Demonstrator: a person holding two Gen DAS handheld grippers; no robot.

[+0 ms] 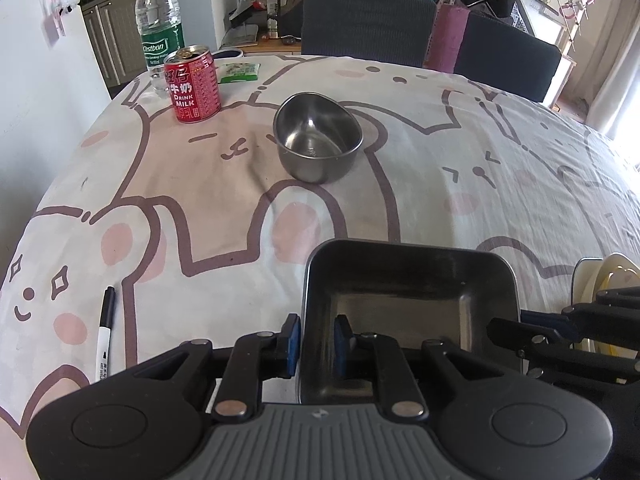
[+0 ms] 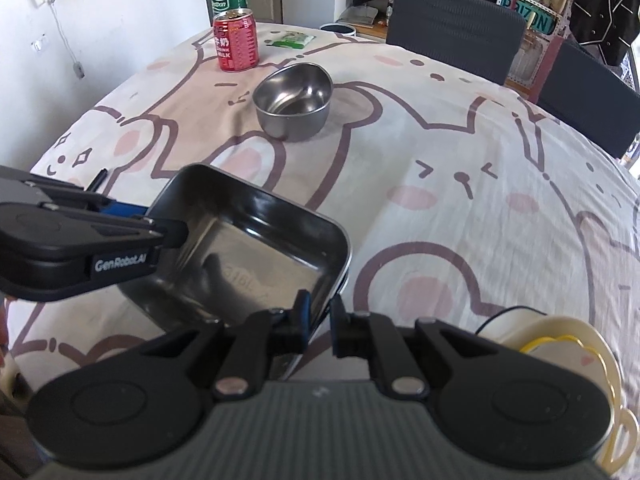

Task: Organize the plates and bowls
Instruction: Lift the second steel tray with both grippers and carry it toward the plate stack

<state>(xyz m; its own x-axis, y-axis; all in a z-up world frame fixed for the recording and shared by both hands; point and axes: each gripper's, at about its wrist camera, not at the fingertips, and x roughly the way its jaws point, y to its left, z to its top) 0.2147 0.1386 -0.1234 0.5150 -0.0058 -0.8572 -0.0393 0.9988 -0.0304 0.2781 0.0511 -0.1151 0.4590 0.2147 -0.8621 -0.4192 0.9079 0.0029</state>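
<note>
A: Why are both grippers on the same tray (image 1: 408, 304)?

B: It's wide and thin-walled, so one pinch alone would likely let it tip. The left gripper (image 1: 316, 346) has its blue pads either side of the tray's left wall, one outside, one inside. The right gripper (image 2: 320, 320) does the same on the right wall, near the near corner. Both look closed onto the metal, pinching it.

A: Is the tray on the table?

B: Hard to say. In the right view its near right corner sits higher than the far left, so it reads as tilted and probably lifted off the cloth (image 2: 460, 152), but I can't see under it.

A: What does it look like?

B: A square steel tray with rounded corners, a shallow wall and a dull, scuffed bottom. It's empty.

A: And the other pieces?

B: A round steel bowl (image 1: 318, 138) stands upright farther out, near the middle of the table, well apart from the tray, also empty. A cream plate (image 2: 560, 344) with a yellow line on it lies near, at the right, just beside the right gripper.

A: Anything else?

B: A red can (image 1: 193, 85) and a bottle (image 1: 159, 20) far left, and a pen (image 1: 105, 332) near left.
</note>
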